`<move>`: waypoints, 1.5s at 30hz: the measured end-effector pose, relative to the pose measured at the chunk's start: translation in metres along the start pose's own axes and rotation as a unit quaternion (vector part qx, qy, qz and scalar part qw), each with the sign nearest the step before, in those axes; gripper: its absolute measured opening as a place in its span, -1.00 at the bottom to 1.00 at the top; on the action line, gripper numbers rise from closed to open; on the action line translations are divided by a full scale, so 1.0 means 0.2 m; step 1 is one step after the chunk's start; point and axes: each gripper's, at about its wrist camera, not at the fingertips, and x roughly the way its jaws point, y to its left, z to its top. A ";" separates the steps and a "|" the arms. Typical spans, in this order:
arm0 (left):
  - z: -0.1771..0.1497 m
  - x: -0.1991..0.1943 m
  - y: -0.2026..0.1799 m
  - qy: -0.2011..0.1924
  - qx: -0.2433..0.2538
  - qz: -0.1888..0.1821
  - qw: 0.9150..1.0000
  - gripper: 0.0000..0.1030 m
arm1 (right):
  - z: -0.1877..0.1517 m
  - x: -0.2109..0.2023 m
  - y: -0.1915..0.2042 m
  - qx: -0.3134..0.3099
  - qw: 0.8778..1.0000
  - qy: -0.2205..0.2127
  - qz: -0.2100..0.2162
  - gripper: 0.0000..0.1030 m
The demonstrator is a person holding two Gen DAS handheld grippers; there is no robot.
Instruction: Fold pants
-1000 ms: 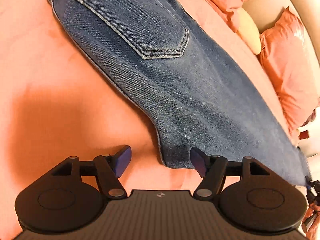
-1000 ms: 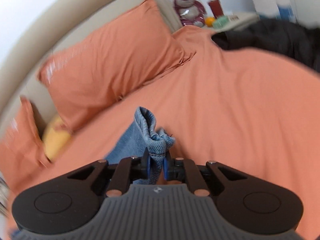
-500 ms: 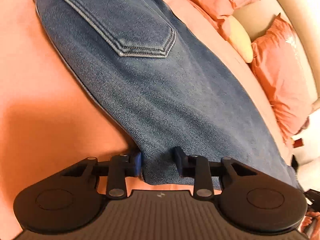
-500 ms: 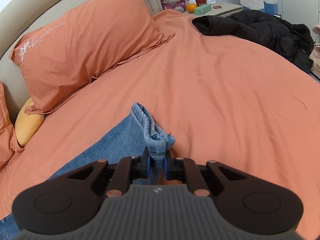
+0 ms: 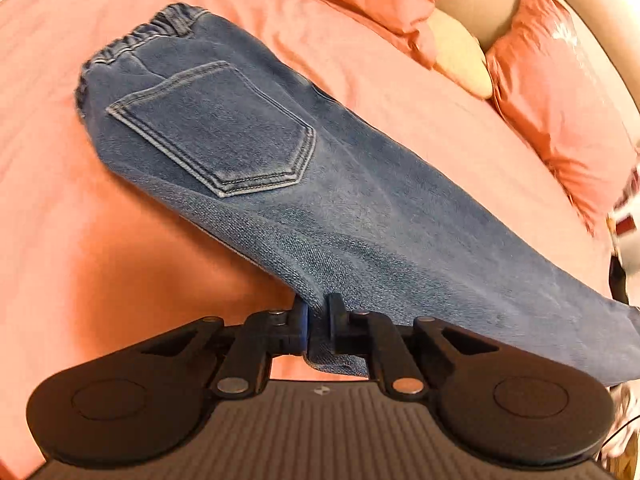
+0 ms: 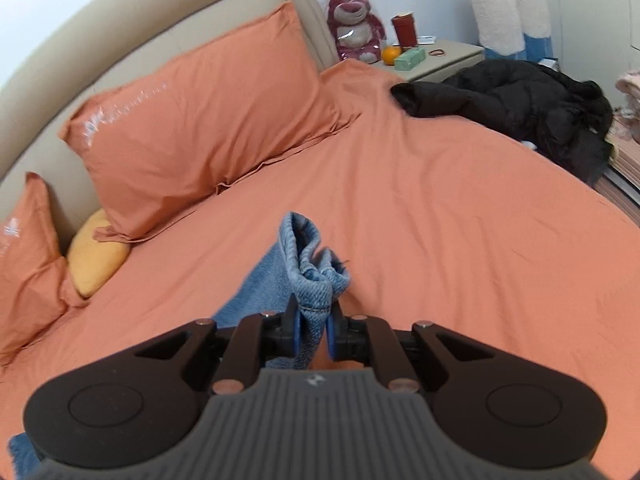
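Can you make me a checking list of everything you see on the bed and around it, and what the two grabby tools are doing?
Surface: orange bed sheet, lightly wrinkled.
Job's things: blue denim pants, back pocket up, elastic waistband at the far end; the hem end is bunched.
Clutter: black puffy jacket on the bed's far side; two orange pillows and a small yellow cushion by the beige headboard.
Grippers: left tool has just closed and pinches the pants' edge; right tool pinches the bunched hem.
Cables: nothing seen.
Surroundings: nightstand with pink plush bear, red cup, orange fruit, green box.
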 end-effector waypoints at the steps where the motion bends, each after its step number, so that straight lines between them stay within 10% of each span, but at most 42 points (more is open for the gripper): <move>1: -0.02 -0.02 0.02 0.009 0.003 -0.001 1.000 -0.81 | -0.03 -0.10 -0.04 0.007 1.000 0.002 0.007 -0.91; 8: -0.27 -0.05 0.13 0.067 0.037 0.012 0.997 -0.92 | -0.51 -0.63 -0.51 0.066 0.998 0.013 -0.012 -0.90; 19: -0.41 0.21 0.07 0.061 0.117 0.082 0.988 -0.88 | -1.17 -0.34 -1.06 0.194 0.977 0.073 -0.040 -0.88; 25: -0.40 0.23 -0.09 0.062 0.231 0.176 0.955 -0.35 | -1.17 -0.27 -1.10 0.206 0.973 0.098 -0.027 -0.68; 28: -0.42 0.16 -0.20 0.056 0.298 0.198 0.932 -0.34 | -1.10 -0.31 -1.12 0.172 0.977 0.121 -0.046 -0.14; 32: -0.45 0.09 -0.34 0.043 0.348 0.200 0.915 -0.34 | -0.99 -0.41 -1.08 0.063 0.989 0.126 -0.049 0.04; 45: -0.71 0.29 -1.13 0.023 0.503 0.029 0.863 -0.30 | -0.75 -0.21 -0.91 -0.066 0.988 0.137 0.003 -0.01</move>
